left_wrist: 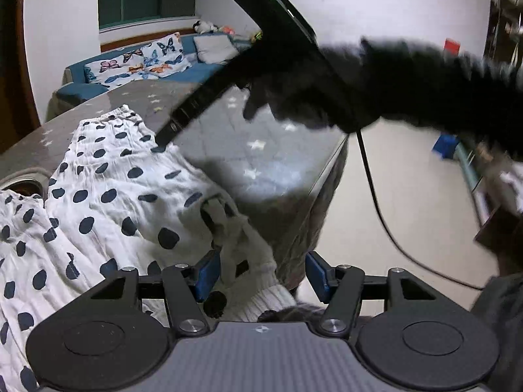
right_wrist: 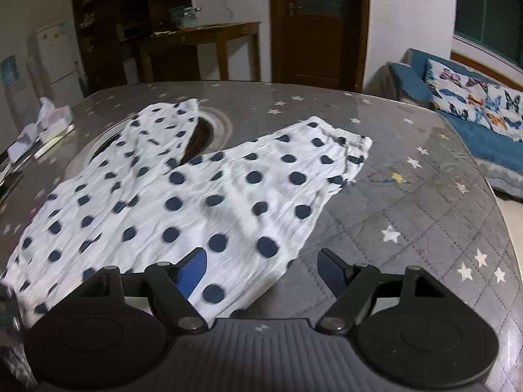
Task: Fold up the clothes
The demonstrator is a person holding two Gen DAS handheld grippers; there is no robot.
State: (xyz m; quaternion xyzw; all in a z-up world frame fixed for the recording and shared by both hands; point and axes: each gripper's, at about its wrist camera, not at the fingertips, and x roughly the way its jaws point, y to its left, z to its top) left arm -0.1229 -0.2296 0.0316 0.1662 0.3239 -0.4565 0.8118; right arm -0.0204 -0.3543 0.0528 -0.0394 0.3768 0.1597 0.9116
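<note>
Lying flat on the star-print table cover [right_wrist: 408,196], the polka-dot trousers [right_wrist: 202,196] spread w/ two legs forked apart; waistband end sits nearest the grippers.

Left gripper [left_wrist: 258,272]: fingers apart, blue pads not pressing on anything. A bunched white edge of the trousers [left_wrist: 108,196] lies between the pads, loose, at the table's near corner.

Right gripper [right_wrist: 263,269]: fingers wide apart, nothing clamped. Left blue pad [right_wrist: 193,271] sits over the fabric edge; right pad sits over bare table cover. Contact w/ fabric: cannot tell.

In the left wrist view, the right gripper's black body [left_wrist: 196,104] reaches diag. across, tip at the trouser leg; a black fuzzy sleeve [left_wrist: 408,81] is blurred behind it.

Bkgd: blue sofa [right_wrist: 490,137] w/ butterfly cushions [right_wrist: 474,98], wooden door [right_wrist: 317,23], white fridge [right_wrist: 55,55].
</note>
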